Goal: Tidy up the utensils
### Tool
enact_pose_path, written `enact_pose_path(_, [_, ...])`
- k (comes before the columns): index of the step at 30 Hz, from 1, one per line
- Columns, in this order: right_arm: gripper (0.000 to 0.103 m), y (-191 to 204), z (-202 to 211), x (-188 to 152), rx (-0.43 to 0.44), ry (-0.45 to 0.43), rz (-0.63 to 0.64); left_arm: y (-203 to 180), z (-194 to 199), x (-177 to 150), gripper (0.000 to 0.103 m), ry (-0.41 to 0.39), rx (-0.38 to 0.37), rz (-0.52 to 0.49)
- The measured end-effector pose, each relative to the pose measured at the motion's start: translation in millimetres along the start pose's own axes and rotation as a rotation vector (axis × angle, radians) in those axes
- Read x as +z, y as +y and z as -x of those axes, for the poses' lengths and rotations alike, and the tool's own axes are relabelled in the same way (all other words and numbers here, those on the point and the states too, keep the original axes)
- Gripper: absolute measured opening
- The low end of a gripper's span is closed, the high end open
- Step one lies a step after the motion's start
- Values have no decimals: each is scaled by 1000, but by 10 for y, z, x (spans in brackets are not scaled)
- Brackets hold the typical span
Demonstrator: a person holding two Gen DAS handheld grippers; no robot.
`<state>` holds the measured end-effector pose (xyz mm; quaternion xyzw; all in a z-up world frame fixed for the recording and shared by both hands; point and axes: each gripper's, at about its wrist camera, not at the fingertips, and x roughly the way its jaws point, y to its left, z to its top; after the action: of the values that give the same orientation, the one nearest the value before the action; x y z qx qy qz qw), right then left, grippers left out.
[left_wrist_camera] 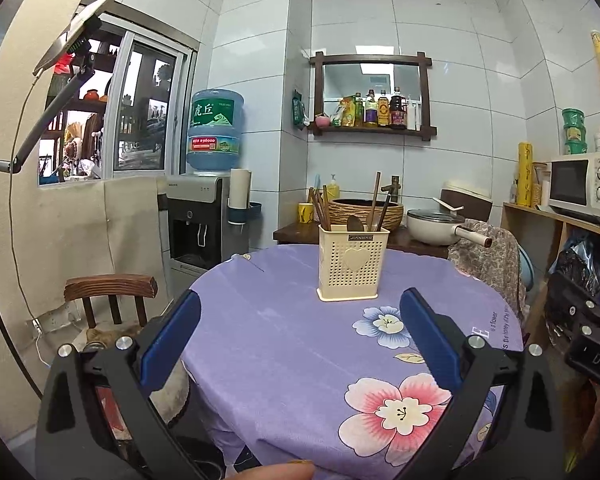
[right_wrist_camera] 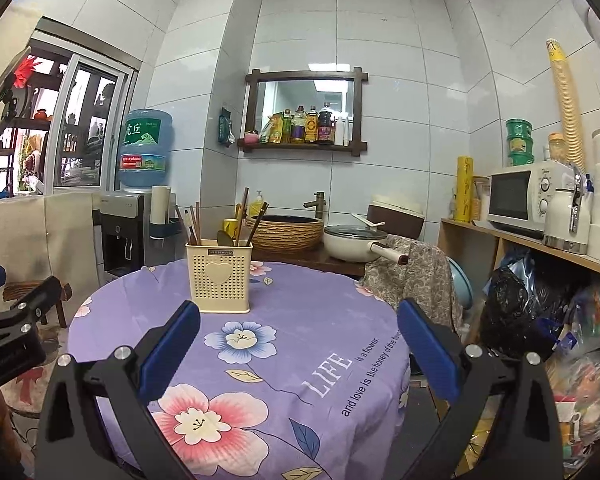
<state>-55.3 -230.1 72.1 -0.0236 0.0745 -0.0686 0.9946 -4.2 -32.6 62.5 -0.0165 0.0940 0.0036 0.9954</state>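
My round table (left_wrist_camera: 284, 344) fills the lower middle of both views under a purple flowered cloth; its near edge is cut off by the frame and by my own tools, and its far right rim is hidden behind a patterned cloth (right_wrist_camera: 416, 276) draped over something I cannot make out.

My left gripper (left_wrist_camera: 300, 300) hangs above the near part of the table with its blue pads spread wide and nothing between them. My right gripper (right_wrist_camera: 299, 308) is held the same way, spread and empty. Each shows only as a dark sliver at the edge of the other's view. A fingertip (left_wrist_camera: 284, 471) pokes in at the bottom of the left view; the rest of that hand is out of frame.

The cream utensil holder (left_wrist_camera: 353, 264) stands upright on the far half of the table, well apart from both grippers. Its perforated front bears a raised heart and a small label too fine to read surely. Wooden chopsticks (left_wrist_camera: 323, 208) lean out of its left side, and a spoon (left_wrist_camera: 355, 222) and further handles rise from the right; their lower ends are hidden inside, so I cannot count them or tell how the holder is divided.

Behind it a woven basin (right_wrist_camera: 284, 232) and a white pan (right_wrist_camera: 354, 242) sit on a dark counter.
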Motion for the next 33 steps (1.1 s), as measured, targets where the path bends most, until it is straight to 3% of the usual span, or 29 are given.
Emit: enact_pose_path(33, [97,27,62,-5,49,2,-6,58,81,10,98,-10,12,24])
